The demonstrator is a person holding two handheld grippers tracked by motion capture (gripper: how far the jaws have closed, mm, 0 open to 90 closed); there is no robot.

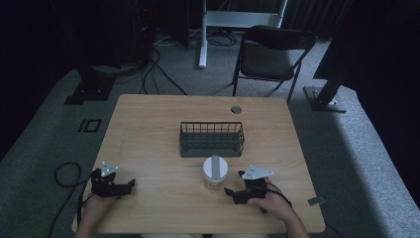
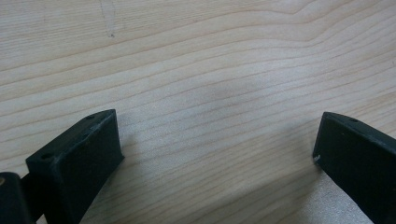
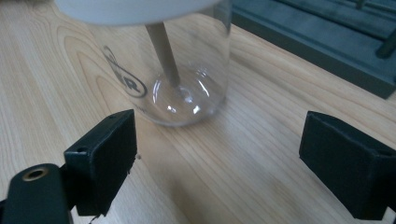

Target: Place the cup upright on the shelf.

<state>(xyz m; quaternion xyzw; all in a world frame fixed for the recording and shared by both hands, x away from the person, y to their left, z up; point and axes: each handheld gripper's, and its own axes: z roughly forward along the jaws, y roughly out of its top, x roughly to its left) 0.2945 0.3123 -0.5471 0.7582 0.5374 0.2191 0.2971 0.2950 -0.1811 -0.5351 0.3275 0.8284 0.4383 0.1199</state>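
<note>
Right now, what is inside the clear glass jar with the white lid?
Inside the clear glass jar a single tan stick leans down to the bottom; otherwise it looks empty. The white lid covers the stick's upper end, so what it joins to is hidden.

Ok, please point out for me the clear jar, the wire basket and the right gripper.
clear jar [image 3: 187, 79], right gripper view, on its glass wall.
wire basket [image 1: 211, 148], high view, on its front wall.
right gripper [image 1: 230, 191], high view, midway between its fingertips.

On the table [image 1: 148, 129], the jar [image 1: 216, 172] stands just before the basket [image 1: 212, 139], perhaps touching.
</note>
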